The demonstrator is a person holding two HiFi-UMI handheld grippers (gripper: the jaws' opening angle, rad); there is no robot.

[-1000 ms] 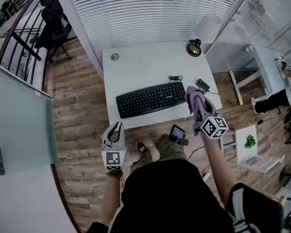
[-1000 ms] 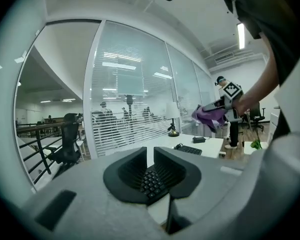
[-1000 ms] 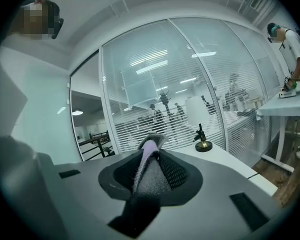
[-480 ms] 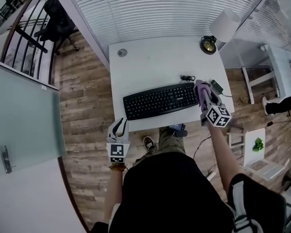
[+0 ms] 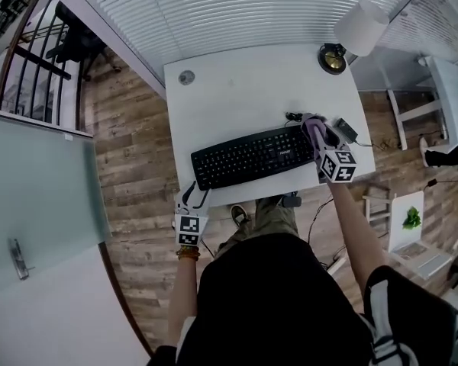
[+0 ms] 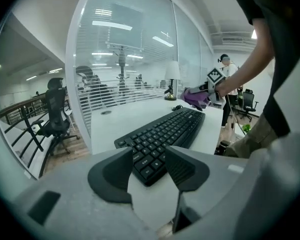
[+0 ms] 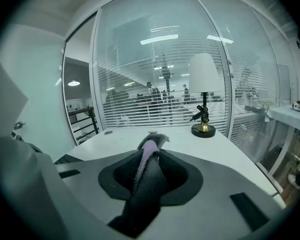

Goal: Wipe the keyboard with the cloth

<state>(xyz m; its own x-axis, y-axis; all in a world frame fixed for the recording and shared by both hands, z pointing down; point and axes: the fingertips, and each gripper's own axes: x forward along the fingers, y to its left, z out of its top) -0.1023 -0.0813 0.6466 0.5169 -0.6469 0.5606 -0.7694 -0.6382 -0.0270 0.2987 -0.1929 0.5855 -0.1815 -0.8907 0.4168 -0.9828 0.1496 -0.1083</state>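
A black keyboard (image 5: pixel 248 157) (image 6: pixel 162 134) lies across the front half of the white desk (image 5: pixel 237 97). My left gripper (image 5: pixel 195 198) (image 6: pixel 147 171) hovers at the desk's front edge by the keyboard's left end. Its jaws have just been opening and stand open, with nothing between them. My right gripper (image 5: pixel 318 137) (image 7: pixel 149 169) is shut on a purple cloth (image 5: pixel 314 128) (image 7: pixel 149 151) (image 6: pixel 195 96). It holds the cloth at the keyboard's right end, and the cloth's tip pokes out past the pads.
A table lamp (image 5: pixel 359 29) (image 7: pixel 203 94) stands at the desk's back right corner. A cable grommet (image 5: pixel 186 77) sits at the back left, and a black adapter with its cable (image 5: pixel 343 130) lies right of the keyboard. Glass walls with blinds surround the desk. An office chair (image 5: pixel 76 40) is beyond the glass.
Both grippers have come down toward the desk. The left jaws have opened near the keyboard's left end. The right gripper carried the cloth to the keyboard's right end.
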